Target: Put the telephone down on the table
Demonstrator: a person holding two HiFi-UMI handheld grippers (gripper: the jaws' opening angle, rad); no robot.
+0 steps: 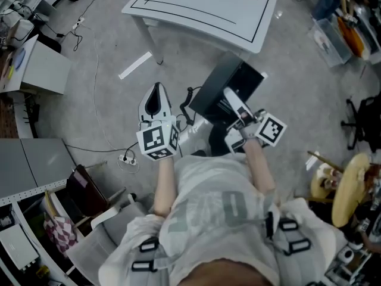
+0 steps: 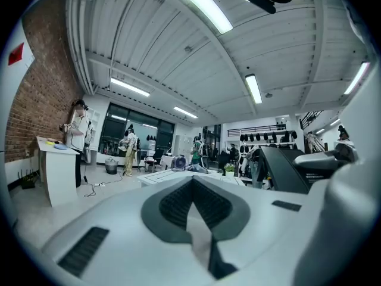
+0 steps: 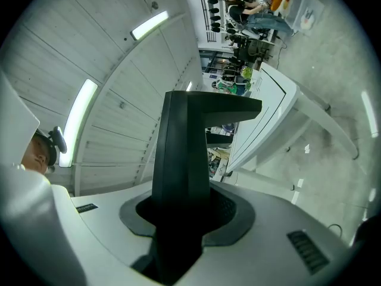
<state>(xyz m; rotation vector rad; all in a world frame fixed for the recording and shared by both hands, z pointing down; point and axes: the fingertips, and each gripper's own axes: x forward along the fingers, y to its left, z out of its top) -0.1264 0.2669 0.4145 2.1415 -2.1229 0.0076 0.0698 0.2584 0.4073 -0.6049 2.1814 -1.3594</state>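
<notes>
Telephone (image 1: 229,88) was off the table, up in the air in front of the person over the concrete floor, with the white table (image 1: 238,22) further out ahead. Right gripper (image 1: 233,103) was clamped on it: in the right gripper view a black slab (image 3: 184,154) filled the gap between the jaws, pads pressing both faces. Left gripper (image 1: 156,94) sat just beside it on the left, jaws together with nothing between them (image 2: 193,186), not touching the phone. Judgement on handling: rigid plastic body, stiff, probably moderate weight. It was held by one edge, so it likely wanted to pivot in the pads; the smooth faces looked a bit slippery, and a drop onto concrete could crack it. The grip looked best kept deep on the flat slab rather than at a corner. A dark cord (image 1: 186,109) hung near its left side, which could snag or drag; whether it belonged to the phone couldn't be confirmed. Room: tabletop was mostly bare apart from black marked lines and something small at the far edge, so plenty of landing area. The near table edge and corner were the only things to clear on the way in. Floor cable (image 1: 98,100) and bins (image 1: 333,37) lay well apart from the path
</notes>
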